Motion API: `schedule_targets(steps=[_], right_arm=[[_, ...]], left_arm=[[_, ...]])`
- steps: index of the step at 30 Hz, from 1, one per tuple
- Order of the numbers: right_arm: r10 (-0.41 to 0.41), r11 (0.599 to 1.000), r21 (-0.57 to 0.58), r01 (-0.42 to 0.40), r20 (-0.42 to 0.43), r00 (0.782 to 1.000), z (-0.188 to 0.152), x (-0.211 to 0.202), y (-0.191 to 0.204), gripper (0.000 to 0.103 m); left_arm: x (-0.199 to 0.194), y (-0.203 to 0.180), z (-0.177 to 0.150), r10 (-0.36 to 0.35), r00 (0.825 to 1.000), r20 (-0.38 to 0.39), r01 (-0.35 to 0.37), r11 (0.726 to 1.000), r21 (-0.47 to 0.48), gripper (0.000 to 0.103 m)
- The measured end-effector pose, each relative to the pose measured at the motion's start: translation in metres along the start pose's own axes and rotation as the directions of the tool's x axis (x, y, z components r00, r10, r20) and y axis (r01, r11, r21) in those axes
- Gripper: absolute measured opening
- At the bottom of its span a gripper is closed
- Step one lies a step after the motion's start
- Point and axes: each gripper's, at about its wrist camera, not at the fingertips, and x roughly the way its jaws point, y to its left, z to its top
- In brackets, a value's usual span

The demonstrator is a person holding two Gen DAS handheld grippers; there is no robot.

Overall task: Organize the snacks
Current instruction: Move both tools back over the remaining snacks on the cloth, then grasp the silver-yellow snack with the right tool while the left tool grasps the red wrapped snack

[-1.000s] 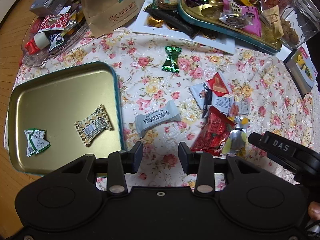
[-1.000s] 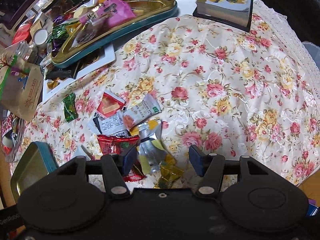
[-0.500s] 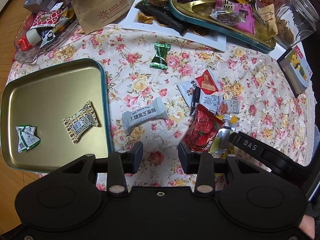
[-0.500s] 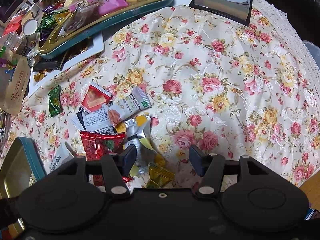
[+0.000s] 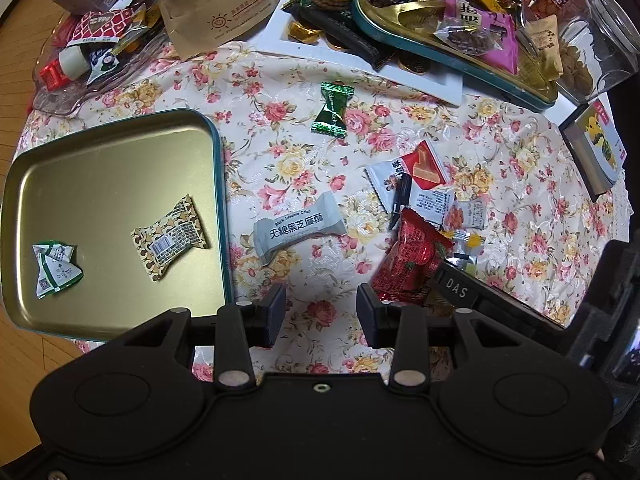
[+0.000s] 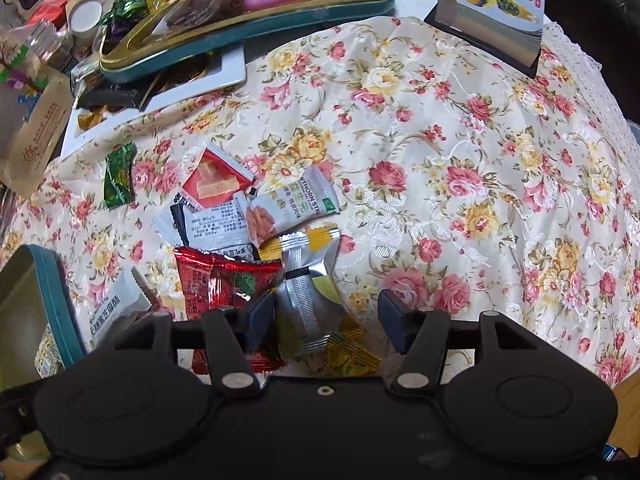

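Right wrist view: open right gripper straddling silver packet, red packet touching its left, hawthorn strip beyond

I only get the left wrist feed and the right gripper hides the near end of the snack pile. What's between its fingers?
Observer: The right gripper is open over a silver packet with a yellow end; the pads aren't pressing it.
Operator: Anything else under it?
Observer: A gold wrapper lies partly beneath the silver packet, near the right finger.
Operator: And the red packet?
Observer: The red packet lies just outside the left finger, overlapped by the silver one.
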Motion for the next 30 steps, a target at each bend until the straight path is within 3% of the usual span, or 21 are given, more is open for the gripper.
schedule_targets(steps=[7,11,17,30], right_arm=[[-0.047,0.996,-0.077,0.048,0.017,0.999,-0.006,0.01,0.014,0.061],[-0.052,0.994,-0.094,0.055,0.037,0.998,-0.005,0.014,0.012,0.045],[-0.054,0.994,-0.093,0.057,0.042,0.998,-0.002,0.011,0.0,0.044],[-0.018,0.996,0.092,0.015,0.031,0.999,0.017,-0.002,-0.063,0.043]], left_arm=[[-0.001,0.004,0.0,-0.004,1.0,-0.001,0.004,1.0,-0.011,0.048],[-0.001,0.005,0.001,-0.004,1.0,0.003,0.004,1.0,-0.02,0.048],[0.002,0.0,0.001,0.008,1.0,0.004,-0.008,1.0,-0.006,0.048],[0.023,-0.047,-0.005,0.022,1.0,0.004,-0.022,0.994,0.107,0.048]])
